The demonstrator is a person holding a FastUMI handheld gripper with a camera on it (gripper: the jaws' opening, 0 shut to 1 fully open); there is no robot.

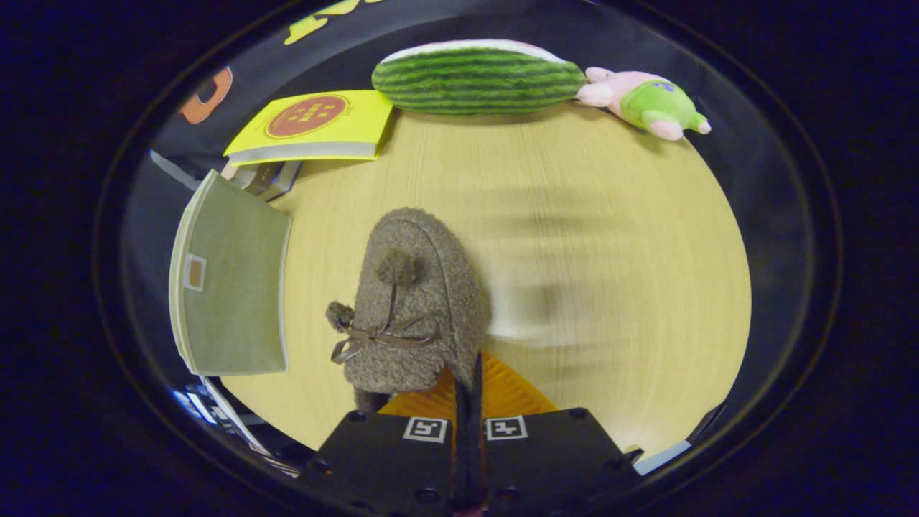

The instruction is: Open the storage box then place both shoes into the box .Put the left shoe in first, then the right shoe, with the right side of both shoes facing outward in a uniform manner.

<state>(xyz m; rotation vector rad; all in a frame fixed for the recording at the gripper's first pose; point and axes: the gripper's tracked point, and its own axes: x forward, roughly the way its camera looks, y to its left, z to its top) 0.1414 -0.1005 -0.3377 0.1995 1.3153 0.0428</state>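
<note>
A fuzzy grey-brown slipper shoe (416, 301) with two pom-poms and a ribbon bow is hanging in the lower centre of the frame, above a pale wooden tabletop (610, 215). The gripper (468, 384) is pinching the shoe's heel rim — its fingers are pressed together with only a thin slit between them. The toe is pointing away, toward the top of the frame.

At the left of the frame a grey-green storage box (230, 287) is sitting on the tabletop, just beside the shoe. Whether it is open is hard to tell.

To do this step well, the shoe probably needs carrying left toward the box with the pinch staying firm, since the soft rim could slip.

Open tabletop is stretching across the right of the frame. At the upper edge a yellow book (316, 126), a watermelon plush (477, 79) and a pink plush toy (646, 104) are lying well apart from the shoe.
</note>
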